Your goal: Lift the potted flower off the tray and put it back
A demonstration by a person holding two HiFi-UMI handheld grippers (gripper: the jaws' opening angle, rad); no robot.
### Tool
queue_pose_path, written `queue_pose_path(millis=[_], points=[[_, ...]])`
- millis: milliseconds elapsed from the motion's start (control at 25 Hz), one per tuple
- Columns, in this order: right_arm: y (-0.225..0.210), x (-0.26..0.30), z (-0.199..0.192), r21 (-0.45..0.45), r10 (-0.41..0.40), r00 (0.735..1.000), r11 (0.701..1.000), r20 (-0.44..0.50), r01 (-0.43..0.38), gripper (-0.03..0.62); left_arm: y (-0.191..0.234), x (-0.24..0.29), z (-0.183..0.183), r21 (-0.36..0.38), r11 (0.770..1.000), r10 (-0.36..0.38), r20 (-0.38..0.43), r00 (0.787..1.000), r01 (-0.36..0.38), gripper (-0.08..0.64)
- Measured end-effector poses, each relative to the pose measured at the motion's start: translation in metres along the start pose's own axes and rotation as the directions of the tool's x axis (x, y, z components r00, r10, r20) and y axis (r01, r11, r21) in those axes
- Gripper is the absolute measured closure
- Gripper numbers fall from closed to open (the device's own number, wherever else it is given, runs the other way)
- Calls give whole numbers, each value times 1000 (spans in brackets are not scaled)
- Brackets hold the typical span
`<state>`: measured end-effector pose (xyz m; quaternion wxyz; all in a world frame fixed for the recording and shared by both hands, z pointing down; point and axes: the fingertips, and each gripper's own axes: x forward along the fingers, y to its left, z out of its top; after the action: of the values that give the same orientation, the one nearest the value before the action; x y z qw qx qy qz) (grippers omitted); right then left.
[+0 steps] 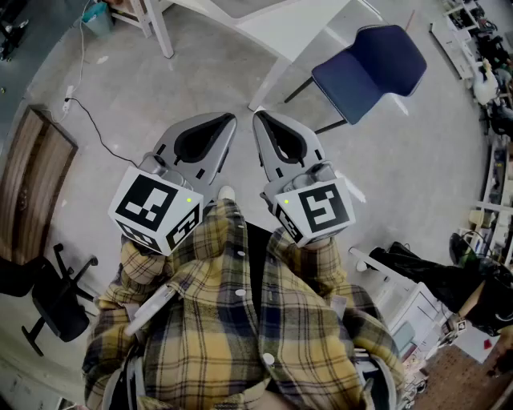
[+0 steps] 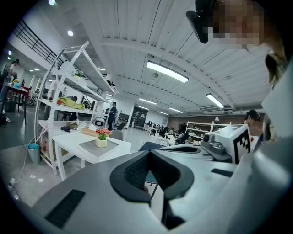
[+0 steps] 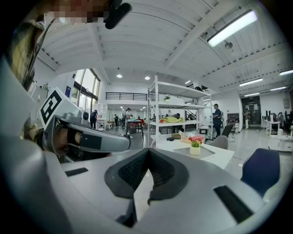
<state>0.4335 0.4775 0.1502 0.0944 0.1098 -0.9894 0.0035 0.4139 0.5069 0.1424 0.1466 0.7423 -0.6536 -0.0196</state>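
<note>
The potted flower (image 2: pixel 101 138), red and pink blooms in a small pale pot, stands on a grey tray (image 2: pixel 91 148) on a white table (image 2: pixel 64 139) some way ahead. In the right gripper view the potted flower (image 3: pixel 196 146) sits on the same tray (image 3: pixel 203 154). My left gripper (image 1: pixel 228 120) and right gripper (image 1: pixel 260 118) are held side by side close to my chest, far from the table. The left gripper (image 2: pixel 149 152) and the right gripper (image 3: pixel 148 151) are both shut, with nothing between their pads. The head view does not show the flower.
A blue chair (image 1: pixel 369 68) stands between me and the white table (image 1: pixel 272 24). White shelving (image 3: pixel 174 114) rises behind the table. A wooden bench (image 1: pixel 32 184) and a black office chair (image 1: pixel 52 308) are at my left. People stand far back in the hall.
</note>
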Motion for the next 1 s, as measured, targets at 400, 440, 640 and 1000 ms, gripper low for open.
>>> queue_pose_path(millis=[400, 440, 640, 1000], points=[[5, -18, -11, 17, 36, 999, 999, 2, -36, 595, -14, -7, -13, -17, 999, 45, -3, 999, -45, 551], [5, -19, -12, 17, 43, 999, 999, 3, -43, 594, -14, -9, -14, -17, 998, 55, 0, 998, -55, 551], [4, -24, -15, 12, 63, 998, 998, -2, -63, 594, -4, -21, -16, -8, 992, 122, 5, 992, -122, 551], [14, 12, -17, 22, 92, 995, 996, -24, -92, 594, 40, -36, -7, -45, 985, 170, 24, 985, -169, 551]])
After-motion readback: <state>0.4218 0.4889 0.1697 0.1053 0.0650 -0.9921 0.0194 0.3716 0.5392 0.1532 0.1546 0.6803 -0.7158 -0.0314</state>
